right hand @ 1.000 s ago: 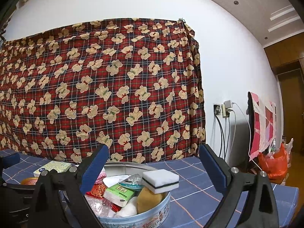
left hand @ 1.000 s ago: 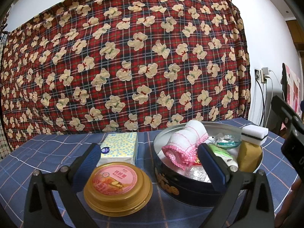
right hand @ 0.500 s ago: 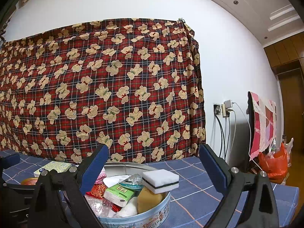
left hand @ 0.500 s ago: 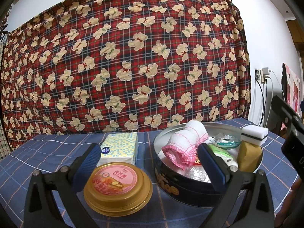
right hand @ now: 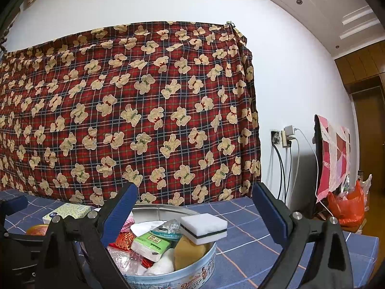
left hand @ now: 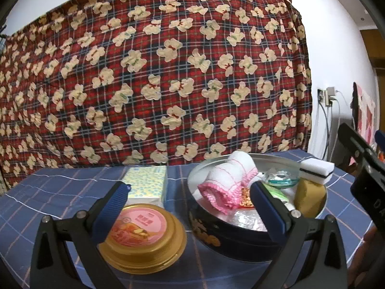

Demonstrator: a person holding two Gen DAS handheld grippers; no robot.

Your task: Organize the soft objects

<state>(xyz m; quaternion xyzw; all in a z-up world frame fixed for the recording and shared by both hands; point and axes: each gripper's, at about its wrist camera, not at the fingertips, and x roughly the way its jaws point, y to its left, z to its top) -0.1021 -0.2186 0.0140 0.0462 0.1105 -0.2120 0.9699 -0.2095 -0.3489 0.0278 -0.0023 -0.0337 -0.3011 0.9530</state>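
A round blue cookie tin (left hand: 211, 237) (right hand: 192, 278) sits on the blue checked tablecloth and holds soft things: a rolled pink-and-white towel (left hand: 228, 180), a white-and-black sponge (left hand: 317, 169) (right hand: 204, 227), a yellow sponge (left hand: 309, 200) (right hand: 189, 251), a green tissue pack (right hand: 151, 243) and plastic-wrapped items. My left gripper (left hand: 189, 190) is open and empty, above the table in front of the tin. My right gripper (right hand: 195, 196) is open and empty, held above the tin's right side.
A gold round tub with a pink lid (left hand: 142, 236) stands left of the tin, with a dotted tissue pack (left hand: 146, 184) behind it. A red bear-print cloth (left hand: 156, 84) hangs behind the table. Cables and a wall socket (right hand: 286, 136) are at the right.
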